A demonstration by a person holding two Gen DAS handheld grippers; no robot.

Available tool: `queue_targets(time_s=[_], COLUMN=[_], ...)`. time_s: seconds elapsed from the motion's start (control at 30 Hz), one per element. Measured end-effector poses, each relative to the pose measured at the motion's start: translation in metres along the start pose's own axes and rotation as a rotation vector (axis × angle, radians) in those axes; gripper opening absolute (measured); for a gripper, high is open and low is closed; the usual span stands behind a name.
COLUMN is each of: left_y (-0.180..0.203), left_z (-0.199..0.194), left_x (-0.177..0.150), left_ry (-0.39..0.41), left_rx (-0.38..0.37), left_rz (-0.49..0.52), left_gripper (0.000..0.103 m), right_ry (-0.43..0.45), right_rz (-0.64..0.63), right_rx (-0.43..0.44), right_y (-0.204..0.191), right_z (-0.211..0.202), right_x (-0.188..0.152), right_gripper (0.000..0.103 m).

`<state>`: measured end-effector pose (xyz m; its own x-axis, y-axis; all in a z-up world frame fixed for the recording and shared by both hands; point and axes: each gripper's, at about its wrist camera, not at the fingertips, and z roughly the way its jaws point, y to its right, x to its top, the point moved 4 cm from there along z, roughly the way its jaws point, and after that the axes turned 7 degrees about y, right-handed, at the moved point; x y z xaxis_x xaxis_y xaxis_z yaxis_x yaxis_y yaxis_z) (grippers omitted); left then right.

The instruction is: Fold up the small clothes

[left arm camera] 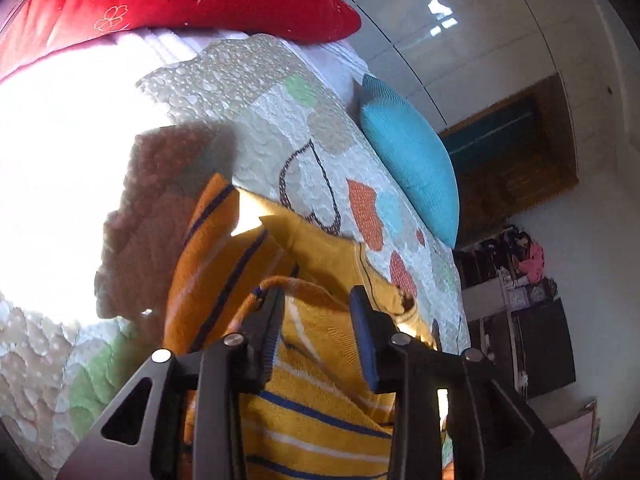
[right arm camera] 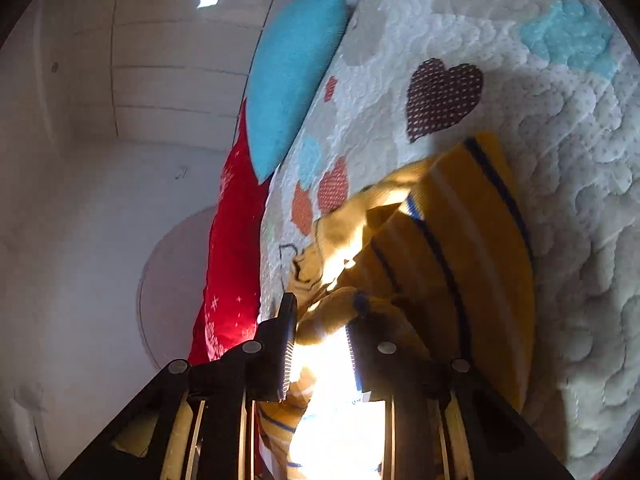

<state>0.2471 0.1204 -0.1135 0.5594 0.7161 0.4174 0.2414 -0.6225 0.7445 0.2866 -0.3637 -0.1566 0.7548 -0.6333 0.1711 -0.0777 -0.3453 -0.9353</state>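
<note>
A small yellow-orange knit garment with dark blue and white stripes lies on a quilted bedspread with heart patches. My left gripper is open, with its fingers astride a raised fold of the garment's edge. In the right wrist view the same garment lies on the bedspread. My right gripper is open, with a bunched edge of the garment between its fingers. Sun glare hides the fabric near the right fingers.
A turquoise pillow lies along the bed's edge by the white wall; it also shows in the right wrist view. A red blanket lies at the head of the bed, also in the right wrist view. Dark shelves stand beyond.
</note>
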Motion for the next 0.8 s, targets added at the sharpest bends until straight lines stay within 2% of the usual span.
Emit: queue_targets(time_s=[0.07, 0.13, 0.27, 0.4, 0.5, 0.6, 0.63, 0.73, 0.8], left_y=[-0.012, -0.017, -0.014, -0.011, -0.006, 0.01, 0.016, 0.041, 0.054], left_z=[0.002, 0.004, -0.002, -0.016, -0.028, -0.035, -0.036, -0.03, -0.017], left_x=[0.014, 0.023, 0.026, 0.016, 0.006, -0.008, -0.014, -0.035, -0.048], left_ry=[0.036, 0.044, 0.037, 0.024, 0.014, 0.007, 0.001, -0.016, -0.048], left_rx=[0.003, 0.021, 0.082, 0.131, 0.157, 0.192, 0.204, 0.213, 0.208], left_rz=[-0.065, -0.079, 0.028, 0.123, 0.195, 0.315, 0.36, 0.498, 0.578], left_gripper=[0.049, 0.05, 0.057, 0.061, 0.063, 0.063, 0.063, 0.064, 0.072], right_ry=[0.046, 0.048, 0.037, 0.113, 0.139, 0.126, 0.111, 0.038, -0.023], right_rz=[0.056, 0.068, -0.043, -0.154, -0.228, -0.404, -0.457, -0.577, -0.637], right_rx=[-0.008, -0.01, -0.069, -0.178, -0.226, -0.275, -0.283, -0.275, -0.264], right_y=[0.012, 0.015, -0.002, -0.022, -0.041, -0.071, -0.08, -0.097, -0.102], right_z=[0.005, 0.01, 0.016, 0.004, -0.011, -0.017, -0.016, 0.0, 0.021], right_x=[0.011, 0.015, 0.018, 0.033, 0.038, 0.021, 0.012, -0.021, -0.039], right_gripper=[0.034, 0.034, 0.041, 0.064, 0.064, 0.058, 0.054, 0.051, 0.051])
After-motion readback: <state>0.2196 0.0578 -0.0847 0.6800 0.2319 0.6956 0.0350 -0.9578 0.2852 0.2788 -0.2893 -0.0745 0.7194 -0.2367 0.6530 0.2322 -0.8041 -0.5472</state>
